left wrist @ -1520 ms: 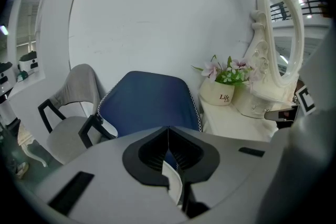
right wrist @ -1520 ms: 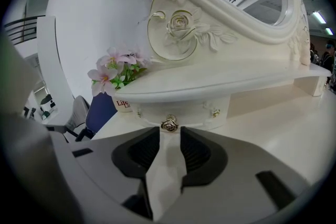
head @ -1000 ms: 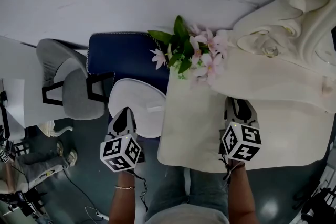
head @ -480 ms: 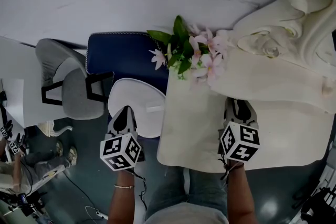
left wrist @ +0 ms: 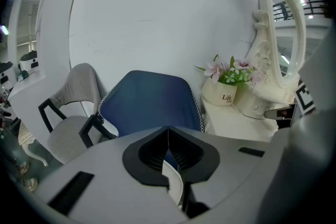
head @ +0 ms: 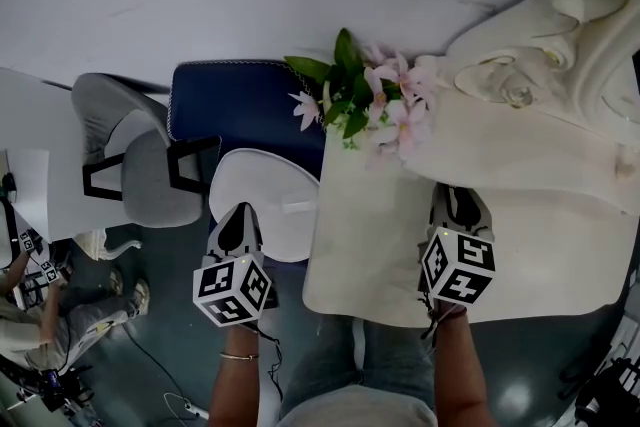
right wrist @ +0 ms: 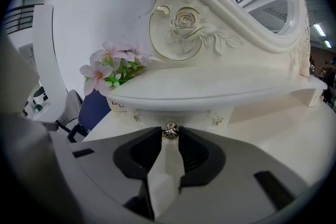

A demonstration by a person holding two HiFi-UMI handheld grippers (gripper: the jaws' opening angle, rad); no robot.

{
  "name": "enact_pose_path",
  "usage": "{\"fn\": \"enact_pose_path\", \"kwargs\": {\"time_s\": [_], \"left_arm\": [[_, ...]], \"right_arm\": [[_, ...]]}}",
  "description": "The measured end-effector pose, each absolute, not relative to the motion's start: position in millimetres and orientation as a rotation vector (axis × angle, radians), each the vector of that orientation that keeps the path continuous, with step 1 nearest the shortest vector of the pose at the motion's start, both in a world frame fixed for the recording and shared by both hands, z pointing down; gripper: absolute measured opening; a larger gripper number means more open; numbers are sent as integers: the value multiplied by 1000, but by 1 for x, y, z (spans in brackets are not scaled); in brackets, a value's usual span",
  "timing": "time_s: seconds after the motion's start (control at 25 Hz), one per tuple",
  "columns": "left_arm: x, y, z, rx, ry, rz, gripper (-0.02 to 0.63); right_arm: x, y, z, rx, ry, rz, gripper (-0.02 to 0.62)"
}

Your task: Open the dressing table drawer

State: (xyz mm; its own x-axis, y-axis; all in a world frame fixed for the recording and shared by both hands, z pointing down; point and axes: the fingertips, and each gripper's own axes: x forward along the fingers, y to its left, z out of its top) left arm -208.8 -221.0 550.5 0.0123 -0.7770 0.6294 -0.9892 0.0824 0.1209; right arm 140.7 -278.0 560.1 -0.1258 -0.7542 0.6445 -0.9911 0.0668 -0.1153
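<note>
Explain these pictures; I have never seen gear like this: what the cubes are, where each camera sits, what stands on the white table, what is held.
A person holds tongs in each hand; the patterned cubes are part of them. The head view looks down from the person's head; the two gripper views look along each pair's jaws. On the white dressing table stand a carved mirror and a pot of pink flowers. The left tongs are shut and empty, aimed toward a blue chair. The right tongs are closing round the small drawer knob, apparently not yet gripping it.
</note>
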Motion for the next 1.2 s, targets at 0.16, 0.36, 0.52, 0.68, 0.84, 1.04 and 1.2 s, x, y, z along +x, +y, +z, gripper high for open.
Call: {"fn": "enact_pose_path", "kwargs": {"time_s": [0.16,0.36,0.52,0.68,0.84,1.04,1.2], "left_arm": [[-212,-219,548,1737,-1818,487,21],[-213,-218,548,1737,-1819,482,21],[-214,-217,549,1739,-1816,483,21],[-216,-215,548,1741,-1817,478,21],[-217,-214,546,1743,-1818,473,21],[-218,-212,545,1744,-1817,470,21],[-219,-210,545,1743,-1817,467,21]], "right_arm": [[141,-278,559,1745,-1927,763,106],[141,-278,559,1751,-1923,756,106],[141,-279,560,1757,-1919,746,106],[141,-278,559,1763,-1917,740,104],[141,-276,558,1766,-1914,736,104],[140,-273,559,1769,-1911,741,104],[139,-271,558,1771,-1912,741,104]]}}
